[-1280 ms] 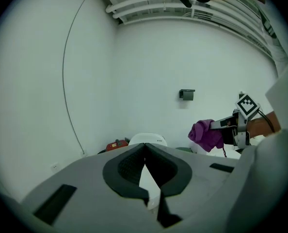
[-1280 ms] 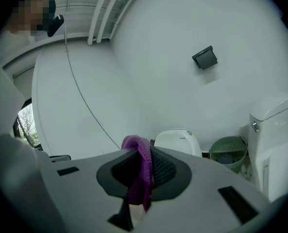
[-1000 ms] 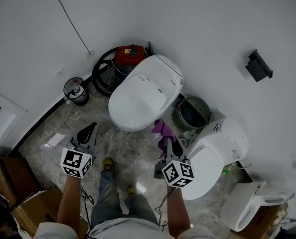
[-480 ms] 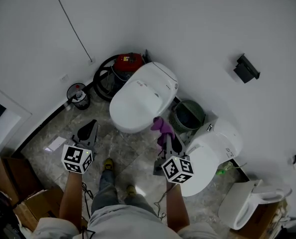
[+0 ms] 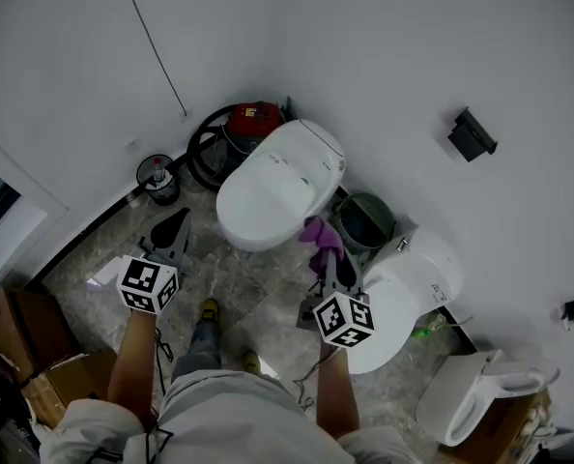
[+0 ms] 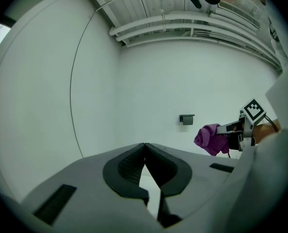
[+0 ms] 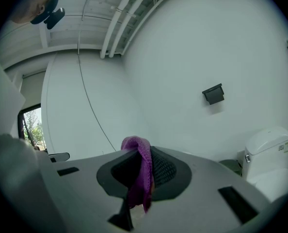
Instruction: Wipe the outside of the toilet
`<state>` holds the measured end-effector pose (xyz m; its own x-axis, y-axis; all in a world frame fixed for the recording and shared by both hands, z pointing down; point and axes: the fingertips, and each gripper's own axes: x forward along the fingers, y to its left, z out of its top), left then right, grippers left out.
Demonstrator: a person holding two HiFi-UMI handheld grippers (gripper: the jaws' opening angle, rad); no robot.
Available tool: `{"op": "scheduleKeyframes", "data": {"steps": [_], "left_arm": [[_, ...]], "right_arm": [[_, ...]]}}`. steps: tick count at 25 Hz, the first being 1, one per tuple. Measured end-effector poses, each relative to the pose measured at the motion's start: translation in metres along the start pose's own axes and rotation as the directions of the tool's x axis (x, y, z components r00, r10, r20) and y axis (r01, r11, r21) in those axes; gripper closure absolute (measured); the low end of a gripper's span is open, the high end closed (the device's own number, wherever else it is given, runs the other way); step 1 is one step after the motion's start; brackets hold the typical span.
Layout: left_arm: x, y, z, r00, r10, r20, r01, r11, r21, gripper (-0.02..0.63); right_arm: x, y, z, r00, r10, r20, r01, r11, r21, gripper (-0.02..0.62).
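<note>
Beside the toilet (image 5: pixel 277 187), the right gripper (image 5: pixel 326 259) pinches a purple cloth (image 5: pixel 318 235), poised for wiping; the left gripper (image 5: pixel 174 222), jaws together and empty, hangs aside.

Bare floor (image 5: pixel 248 283) fronts the toilet (image 5: pixel 277 187); a bin (image 5: pixel 366 218) (green) and second toilet (image 5: pixel 408 293) crowd one side

Toilet (image 5: pixel 277 187) at the wall (image 5: pixel 393 56), vacuum (image 5: pixel 253 121) left of it, bin (image 5: pixel 366 222) right, cloth (image 5: pixel 318 236) in right tool (image 5: pixel 324 259) before bin

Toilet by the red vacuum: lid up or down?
Down. The lid lies flat, covering the whole top; no opening shows in the head view.
</note>
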<state>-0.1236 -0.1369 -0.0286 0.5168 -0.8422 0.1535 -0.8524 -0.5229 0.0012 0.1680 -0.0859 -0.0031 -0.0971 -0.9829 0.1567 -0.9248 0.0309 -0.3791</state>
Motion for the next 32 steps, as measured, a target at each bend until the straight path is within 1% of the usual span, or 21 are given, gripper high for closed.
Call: {"op": "scheduleKeyframes", "data": {"steps": [7,17,23,27,32], "left_arm": [[-0.008,-0.009,0.01,1.0,-0.012,0.018,0.011,1.0,0.024,0.594],[-0.021,-0.014,0.021,0.999,0.005,0.044,-0.006,1.0,0.027,0.594],[-0.025,-0.017,0.026,0.999,0.012,0.052,-0.013,0.999,0.031,0.594],[-0.024,-0.022,0.029,0.998,0.007,0.058,-0.009,0.999,0.043,0.594],[-0.027,-0.022,0.038,0.998,0.019,0.067,-0.023,0.998,0.051,0.594]], "right_arm": [[-0.012,0.003,0.01,1.0,0.009,0.021,-0.009,1.0,-0.01,0.541],[-0.019,0.006,0.019,0.999,0.036,0.032,-0.035,0.999,-0.024,0.541],[-0.023,0.003,0.024,0.999,0.032,0.035,-0.031,0.999,-0.043,0.543],[-0.024,0.0,0.028,0.998,0.039,0.046,-0.037,0.998,-0.042,0.543],[-0.028,0.0,0.033,0.998,0.054,0.043,-0.052,0.997,-0.054,0.543]]}}
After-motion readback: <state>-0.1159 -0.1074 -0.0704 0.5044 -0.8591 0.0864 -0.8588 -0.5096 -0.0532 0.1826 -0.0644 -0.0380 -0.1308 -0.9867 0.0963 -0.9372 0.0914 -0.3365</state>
